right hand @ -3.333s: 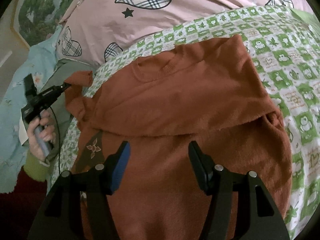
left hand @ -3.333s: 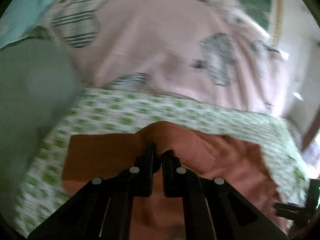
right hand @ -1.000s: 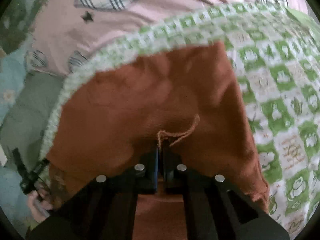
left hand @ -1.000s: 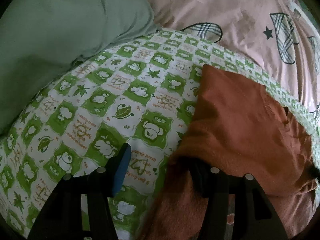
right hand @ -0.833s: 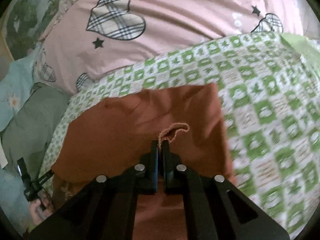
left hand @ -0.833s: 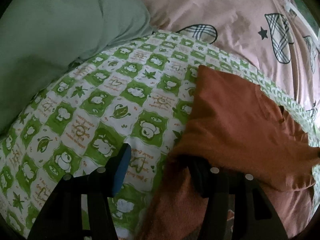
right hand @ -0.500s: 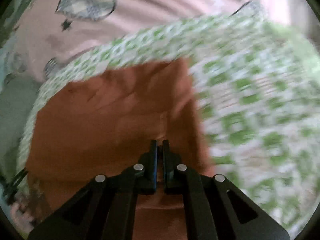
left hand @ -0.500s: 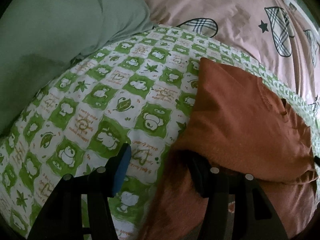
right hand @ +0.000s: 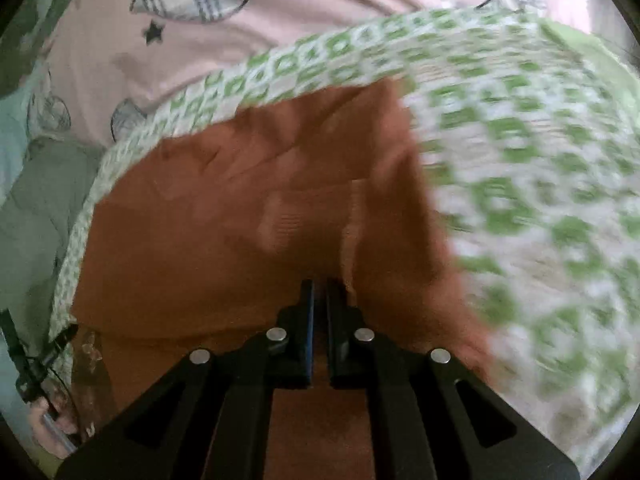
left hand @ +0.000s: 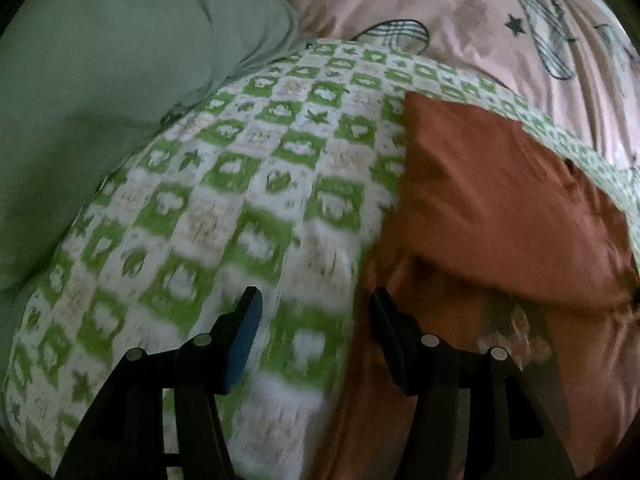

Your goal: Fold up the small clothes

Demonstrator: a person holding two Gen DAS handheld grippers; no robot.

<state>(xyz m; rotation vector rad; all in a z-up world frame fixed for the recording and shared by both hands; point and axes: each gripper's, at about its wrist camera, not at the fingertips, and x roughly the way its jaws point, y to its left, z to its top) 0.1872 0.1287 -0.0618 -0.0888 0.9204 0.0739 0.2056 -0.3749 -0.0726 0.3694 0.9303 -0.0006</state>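
Observation:
A rust-orange small garment [left hand: 500, 208] lies on a green-and-white checked blanket [left hand: 248, 200]. My left gripper [left hand: 316, 312] hangs open just above the garment's left edge. Its blue-padded finger is over the blanket and its other finger over the orange cloth, with nothing gripped. In the right wrist view the garment [right hand: 224, 208] fills the middle, and a ribbed sleeve end [right hand: 288, 220] is folded onto it. My right gripper [right hand: 320, 290] is shut, pinching a thin fold of that sleeve at its tips. The picture is blurred with motion.
A grey-green pillow [left hand: 112, 64] lies at the far left. A pink sheet with plaid hearts [left hand: 500, 12] runs along the back. The person's hand [right hand: 52, 424] with the other gripper's handle shows at the lower left of the right wrist view.
The right gripper has stayed shut and drifted over the garment; the raised loop of cloth at its tips now lies flatter. The left gripper slid slightly and rolled, still open.

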